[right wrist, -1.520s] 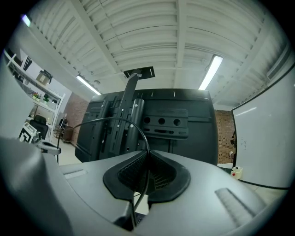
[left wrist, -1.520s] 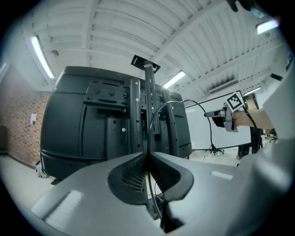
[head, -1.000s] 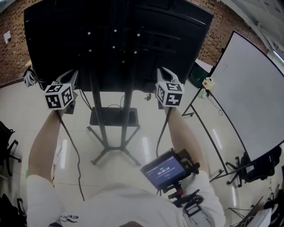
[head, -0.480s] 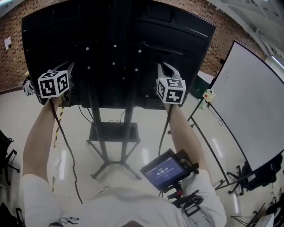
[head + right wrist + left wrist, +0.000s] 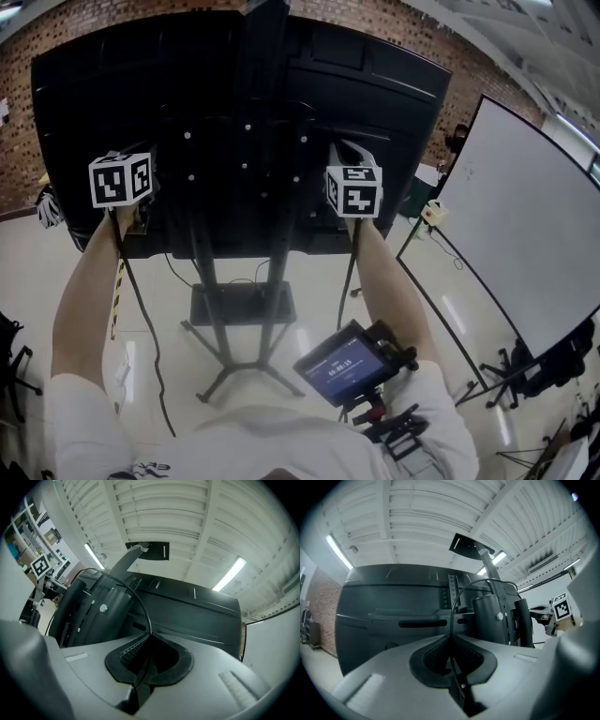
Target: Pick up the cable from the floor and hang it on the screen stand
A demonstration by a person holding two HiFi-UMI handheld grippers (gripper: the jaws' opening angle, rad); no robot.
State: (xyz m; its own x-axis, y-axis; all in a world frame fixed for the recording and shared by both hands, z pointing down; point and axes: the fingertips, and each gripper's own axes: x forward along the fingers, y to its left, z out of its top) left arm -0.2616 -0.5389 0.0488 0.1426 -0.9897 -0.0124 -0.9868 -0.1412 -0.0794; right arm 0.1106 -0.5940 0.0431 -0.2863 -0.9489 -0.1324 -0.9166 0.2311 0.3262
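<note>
A thin black cable runs between my two grippers, and each end hangs down toward the floor. My left gripper is shut on the cable, which arcs up and right toward the stand's column. My right gripper is shut on the same cable, which curves up and left over the column. Both grippers are held level, close to the back of the big black screen, one on each side of the stand pole. In the gripper views the pinch shows at the left gripper and the right gripper.
The stand's shelf and splayed feet sit on the pale floor below. A whiteboard on an easel leans at the right. A small monitor rig hangs at the person's chest. Dark tripod gear is at lower right.
Both grippers have risen with the cable and moved in toward the screen's back. The hanging cable ends have lifted with them.
</note>
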